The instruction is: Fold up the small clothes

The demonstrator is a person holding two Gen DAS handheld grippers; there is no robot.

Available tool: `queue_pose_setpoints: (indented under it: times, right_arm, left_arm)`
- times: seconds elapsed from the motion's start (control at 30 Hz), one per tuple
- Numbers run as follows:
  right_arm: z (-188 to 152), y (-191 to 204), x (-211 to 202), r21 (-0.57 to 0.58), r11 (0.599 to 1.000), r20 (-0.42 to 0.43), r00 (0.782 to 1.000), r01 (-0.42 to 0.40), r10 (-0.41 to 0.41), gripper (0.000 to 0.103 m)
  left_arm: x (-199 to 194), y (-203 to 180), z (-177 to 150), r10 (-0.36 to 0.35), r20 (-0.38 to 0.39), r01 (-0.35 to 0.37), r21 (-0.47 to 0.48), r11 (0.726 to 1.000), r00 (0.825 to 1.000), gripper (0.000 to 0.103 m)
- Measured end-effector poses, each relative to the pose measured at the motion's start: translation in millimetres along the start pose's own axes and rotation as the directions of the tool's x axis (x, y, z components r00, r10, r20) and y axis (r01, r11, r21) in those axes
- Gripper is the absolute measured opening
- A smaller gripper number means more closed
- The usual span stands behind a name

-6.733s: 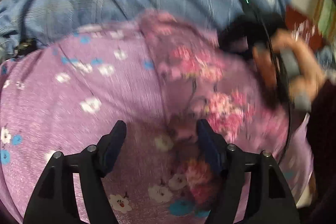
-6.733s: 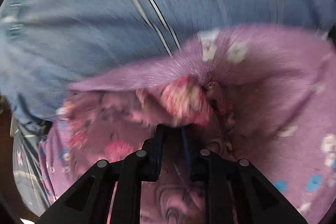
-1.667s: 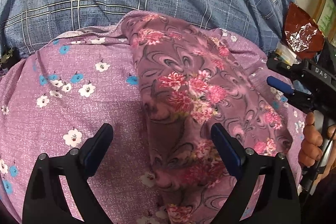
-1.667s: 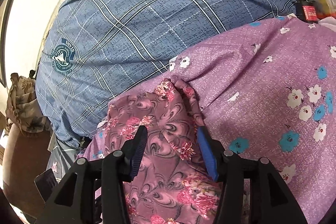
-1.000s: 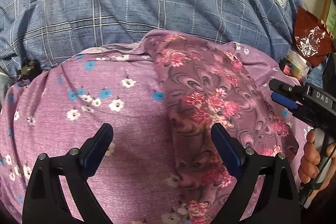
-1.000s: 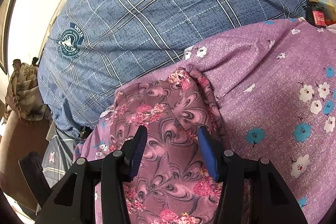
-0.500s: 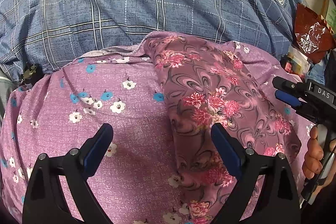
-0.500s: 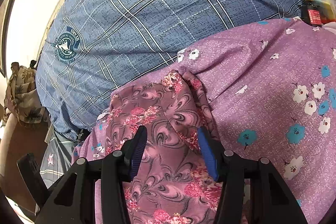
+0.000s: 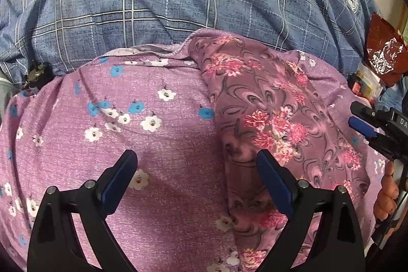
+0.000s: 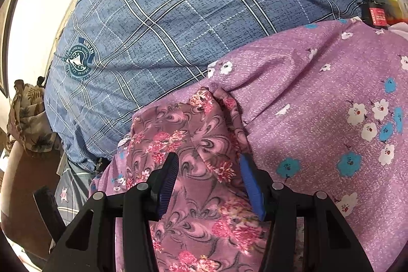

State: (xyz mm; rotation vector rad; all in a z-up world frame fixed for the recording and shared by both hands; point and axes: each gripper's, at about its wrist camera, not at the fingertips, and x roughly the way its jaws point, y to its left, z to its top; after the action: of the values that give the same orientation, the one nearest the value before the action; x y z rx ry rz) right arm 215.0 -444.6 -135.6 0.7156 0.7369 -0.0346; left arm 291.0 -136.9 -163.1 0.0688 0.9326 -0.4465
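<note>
Blue bedspread (image 10: 178,24); garment (image 10: 193,134) between right tool (image 10: 207,177) pads.

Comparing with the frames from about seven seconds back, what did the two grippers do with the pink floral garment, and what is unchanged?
The right gripper, then shut on a bunched fold of the pink floral garment, has let go; its jaws now stand open over the cloth, which lies flatter on the purple flowered fabric. The left gripper opened wider. The blue checked sheet is unchanged.

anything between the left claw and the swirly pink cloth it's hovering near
Nothing visible. The left claw stands open above the purple flowered cloth, and the swirl-print garment lies uncovered on it, right beside one finger.
</note>
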Motion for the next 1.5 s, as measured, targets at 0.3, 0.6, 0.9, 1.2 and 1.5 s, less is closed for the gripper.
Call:
queue_pose_setpoints:
  times: [0.3, 0.6, 0.9, 1.2, 1.5]
  right_arm:
    - [2.1, -21.7, -7.9, 0.053, 0.998, -0.015, 1.0, -0.021, 0.021, 0.058]
    - [-1.8, -19.0, 3.1, 0.046, 0.999, -0.06, 0.998, -0.026, 0.028, 0.06]
    - [-7.2, -8.1, 9.6, 0.026, 0.999, -0.074, 0.997, -0.027, 0.029, 0.06]
    - [-8.4, -7.1, 11.9, 0.017, 0.999, -0.08, 0.996, -0.031, 0.032, 0.06]
    - [-10.3, -14.4, 18.0, 0.054, 0.998, -0.096, 0.995, -0.021, 0.026, 0.063]
  left_arm:
    - [11.2, -8.9, -6.4, -0.158, -0.051, 0.156, -0.043, 0.987, 0.986, 0.095]
    - [16.7, -19.0, -7.1, -0.11, -0.049, 0.111, 0.007, 0.994, 0.993, 0.095]
    - [10.2, -17.4, -8.6, -0.075, 0.008, 0.075, 0.038, 0.996, 0.997, 0.095]
    - [8.1, -18.3, -6.2, -0.056, 0.021, 0.054, 0.051, 0.997, 0.998, 0.095]
    - [17.2, -21.3, -5.0, -0.07, -0.001, 0.07, 0.05, 0.996, 0.998, 0.095]
